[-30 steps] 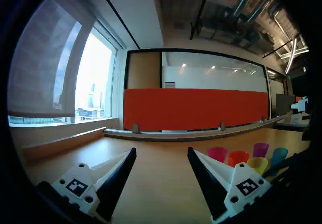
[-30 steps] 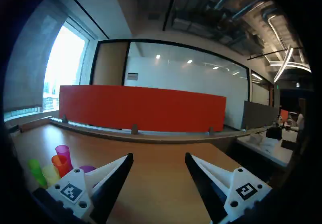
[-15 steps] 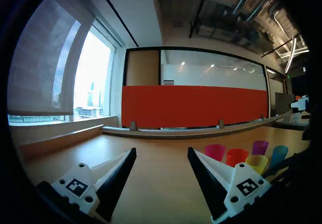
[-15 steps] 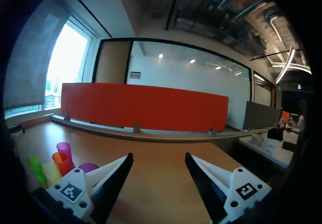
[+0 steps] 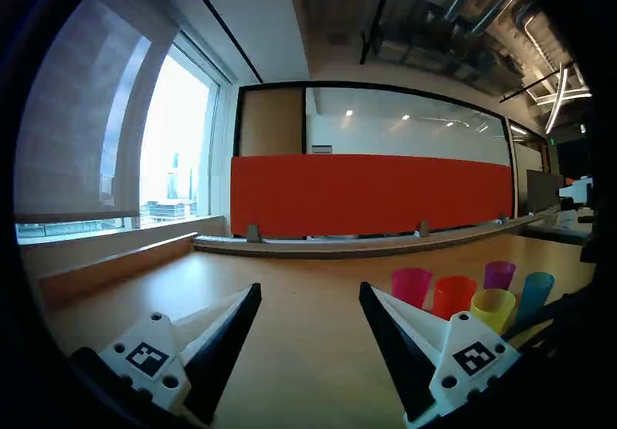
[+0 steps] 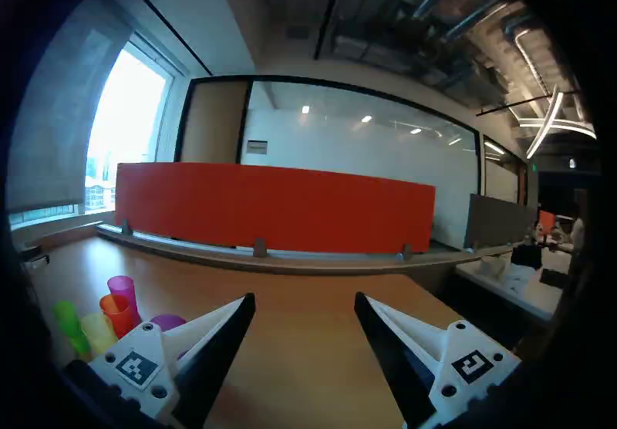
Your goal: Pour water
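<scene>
Five cups point(image 5: 453, 294) upright, mouths up; left tool point(image 5: 309, 285), right tool point(image 6: 304, 295) spread

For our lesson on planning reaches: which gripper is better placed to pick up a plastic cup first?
Probably left. Both are open and empty, but the pink translucent plastic cup stands just past a fingertip of the left gripper, nearer its gap than any cup is to the right gripper.
</scene>
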The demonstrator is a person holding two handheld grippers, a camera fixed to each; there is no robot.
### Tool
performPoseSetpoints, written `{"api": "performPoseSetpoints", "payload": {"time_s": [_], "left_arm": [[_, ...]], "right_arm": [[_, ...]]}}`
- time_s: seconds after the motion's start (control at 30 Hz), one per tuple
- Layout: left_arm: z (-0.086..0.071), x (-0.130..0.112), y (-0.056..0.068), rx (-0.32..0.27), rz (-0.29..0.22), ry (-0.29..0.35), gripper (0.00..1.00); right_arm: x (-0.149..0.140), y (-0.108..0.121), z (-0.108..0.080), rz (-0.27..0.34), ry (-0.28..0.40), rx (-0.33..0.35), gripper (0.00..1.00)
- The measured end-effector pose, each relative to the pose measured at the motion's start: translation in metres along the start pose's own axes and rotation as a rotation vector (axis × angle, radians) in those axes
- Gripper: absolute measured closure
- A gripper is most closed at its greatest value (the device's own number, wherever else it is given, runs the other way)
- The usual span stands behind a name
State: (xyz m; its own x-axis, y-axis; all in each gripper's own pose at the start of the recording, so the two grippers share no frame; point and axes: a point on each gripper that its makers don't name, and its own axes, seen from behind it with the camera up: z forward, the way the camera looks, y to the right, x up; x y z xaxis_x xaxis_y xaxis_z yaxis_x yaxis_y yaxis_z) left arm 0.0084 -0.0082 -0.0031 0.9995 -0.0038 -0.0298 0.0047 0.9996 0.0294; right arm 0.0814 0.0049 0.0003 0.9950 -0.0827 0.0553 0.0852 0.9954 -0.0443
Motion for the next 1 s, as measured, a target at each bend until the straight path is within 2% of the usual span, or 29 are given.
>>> {"api": "performPoseSetpoints", "payload": {"time_s": [0.2, 0.7, 1.0], "left_arm": [[0.0028, -0.0061, -0.0016, 0.005, 0.002, -0.029, 0.06], [0.0043, -0.0067, 0.001, -0.008, 0.003, -0.03, 0.06], [0.0041, -0.0078, 0.0002, -0.007, 0.004, -0.03, 0.06]], "right_arm": [[0.0008, 0.0022, -0.0019, 0.002, 0.004, 0.0, 0.0], [0.0016, 0.0073, -0.0067, 0.006, 0.009, 0.0, 0.0], [0.0015, 0.0043, -0.0085, 0.004, 0.034, 0.011, 0.0]]}}
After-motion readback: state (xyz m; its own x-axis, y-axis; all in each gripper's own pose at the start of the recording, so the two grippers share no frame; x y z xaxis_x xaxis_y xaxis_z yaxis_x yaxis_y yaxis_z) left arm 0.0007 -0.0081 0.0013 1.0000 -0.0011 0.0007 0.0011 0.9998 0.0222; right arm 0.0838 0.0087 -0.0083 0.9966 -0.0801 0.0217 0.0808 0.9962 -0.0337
